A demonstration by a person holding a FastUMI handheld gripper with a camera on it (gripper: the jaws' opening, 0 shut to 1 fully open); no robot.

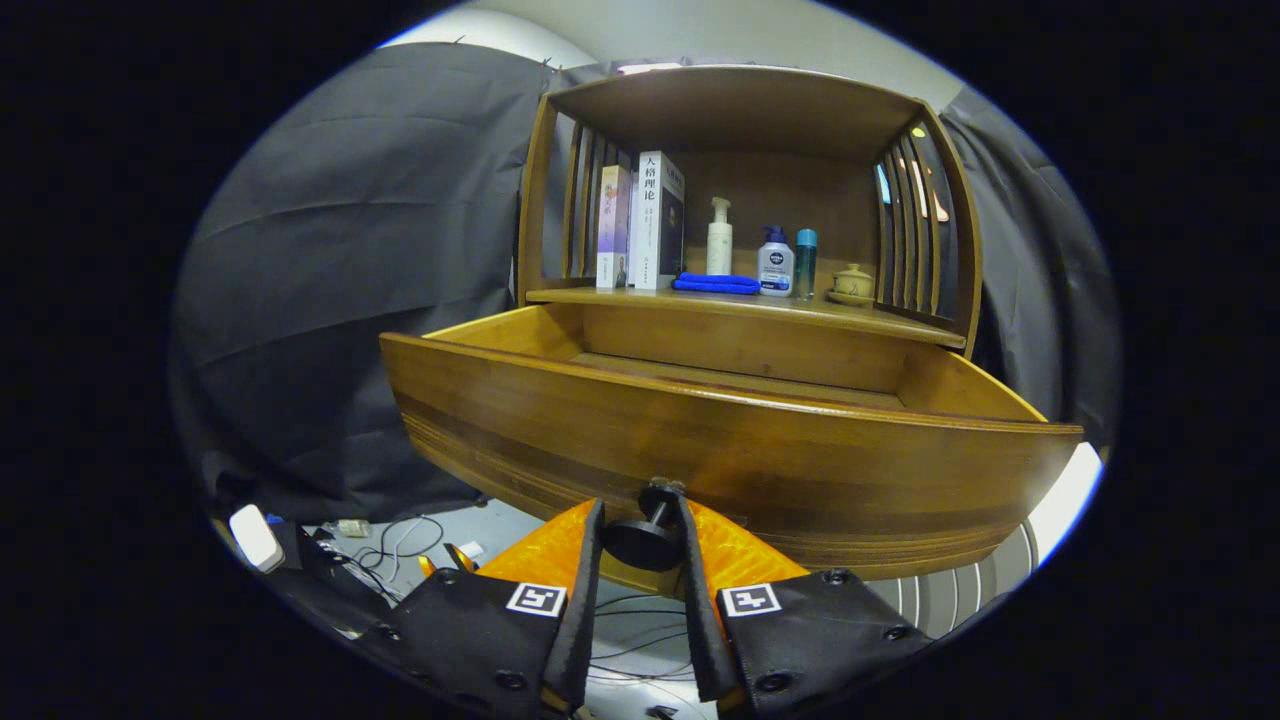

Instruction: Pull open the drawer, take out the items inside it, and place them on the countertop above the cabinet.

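Gripper (642, 528) clamped on drawer knob (645, 535) | drawer (720, 450) pulled open | books (640, 222), bottles (775, 262), blue cloth (716, 284) along countertop (560, 295) back edge

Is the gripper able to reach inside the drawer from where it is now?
Probably not yet. The gripper is shut on the knob, below the drawer front, and that front panel stands between the fingers and the open inside.

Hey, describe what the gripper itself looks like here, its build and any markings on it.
The gripper has two flat fingers that taper forward to narrow edges, with ridged texture on their outer faces. Behind them sit two black housings studded with round screws. Each housing carries a small square black-and-white marker near its inner edge.
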